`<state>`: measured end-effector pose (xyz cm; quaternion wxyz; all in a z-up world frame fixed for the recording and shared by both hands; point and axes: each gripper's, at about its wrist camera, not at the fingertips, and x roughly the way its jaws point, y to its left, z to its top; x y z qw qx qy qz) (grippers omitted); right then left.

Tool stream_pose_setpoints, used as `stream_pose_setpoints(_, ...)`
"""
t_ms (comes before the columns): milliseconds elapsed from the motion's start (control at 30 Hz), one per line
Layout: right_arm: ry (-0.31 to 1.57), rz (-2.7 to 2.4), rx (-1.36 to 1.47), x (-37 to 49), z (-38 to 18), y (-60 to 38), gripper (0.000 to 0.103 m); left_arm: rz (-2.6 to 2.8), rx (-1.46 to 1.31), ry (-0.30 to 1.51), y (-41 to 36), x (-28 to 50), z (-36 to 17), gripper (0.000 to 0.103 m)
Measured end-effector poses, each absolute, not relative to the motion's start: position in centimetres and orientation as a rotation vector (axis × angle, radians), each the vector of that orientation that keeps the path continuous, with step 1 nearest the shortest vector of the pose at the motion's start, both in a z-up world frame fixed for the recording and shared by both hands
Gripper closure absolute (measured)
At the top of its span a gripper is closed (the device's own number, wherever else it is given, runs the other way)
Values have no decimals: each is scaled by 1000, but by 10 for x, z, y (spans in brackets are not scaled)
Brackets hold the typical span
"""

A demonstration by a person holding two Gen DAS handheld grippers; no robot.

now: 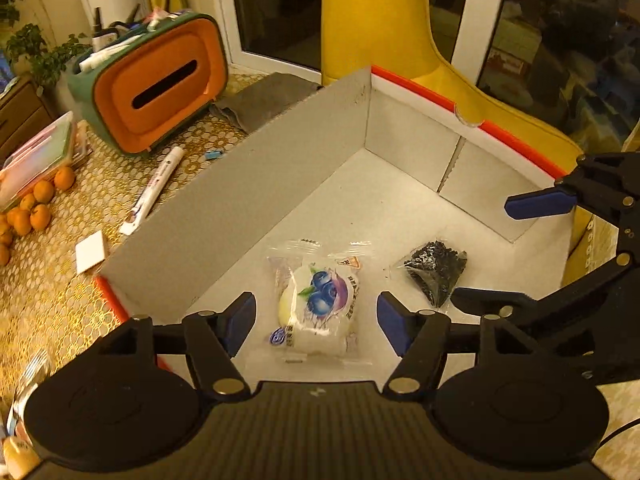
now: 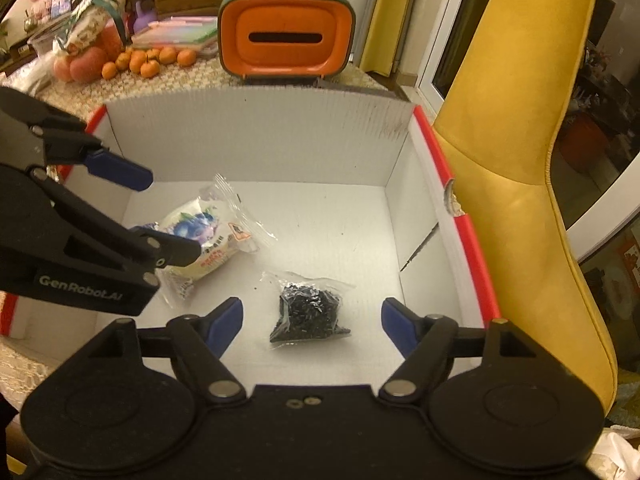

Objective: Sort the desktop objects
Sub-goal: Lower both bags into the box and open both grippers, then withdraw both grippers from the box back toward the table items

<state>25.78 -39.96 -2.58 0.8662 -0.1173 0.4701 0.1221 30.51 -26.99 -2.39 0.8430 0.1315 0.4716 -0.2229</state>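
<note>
A white cardboard box with a red rim point(image 1: 432, 92) point(image 2: 472, 232) stands on the table. Inside lie a clear snack packet with a blueberry print point(image 1: 316, 304) point(image 2: 208, 236) and a small clear bag of black beads point(image 1: 436, 272) point(image 2: 310, 312). My left gripper point(image 1: 316, 326) is open and empty, its jaws either side of the snack packet and above it; it also shows in the right wrist view point(image 2: 156, 216). My right gripper point(image 2: 312, 326) is open and empty above the bead bag; it also shows in the left wrist view point(image 1: 508, 248).
On the patterned tablecloth point(image 1: 60, 288) outside the box: an orange and green tissue holder point(image 1: 160, 84) point(image 2: 288, 36), a white tube point(image 1: 154, 188), a white card point(image 1: 91, 251), several oranges point(image 1: 36, 204) point(image 2: 148, 62), a grey cloth point(image 1: 260, 100). A yellow chair point(image 2: 520, 168) stands beside the box.
</note>
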Motion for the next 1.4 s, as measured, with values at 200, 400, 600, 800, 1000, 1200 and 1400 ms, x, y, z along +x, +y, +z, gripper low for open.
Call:
stream_pose_setpoints(200, 936, 280, -179, 247, -12, -406, 15, -489, 220, 962, -252, 292, -9, 37)
stream_pose_setpoints(400, 902, 278, -143, 235, -1, -408, 12, -506, 220, 905, -241, 274, 5, 22)
stream_pose_setpoints(600, 867, 266, -122, 217, 8, -406, 12, -520, 190, 876, -226, 258, 15, 19)
stream_pose_setpoints(800, 836, 249, -113, 200, 19, -400, 12, -522, 166, 841, -207, 241, 25, 12)
stream_pose_setpoints(1000, 807, 247, -94, 187, 29, -387, 12, -512, 116, 809, -180, 225, 33, 0)
stream_pose_setpoints(1200, 796, 259, -85, 176, 34, -366, 12, -471, 69, 782, -143, 206, 35, 0)
stream_pose_setpoints(1400, 780, 280, -98, 168, 41, -336, 12, -440, 64, 756, -105, 188, 32, 0)
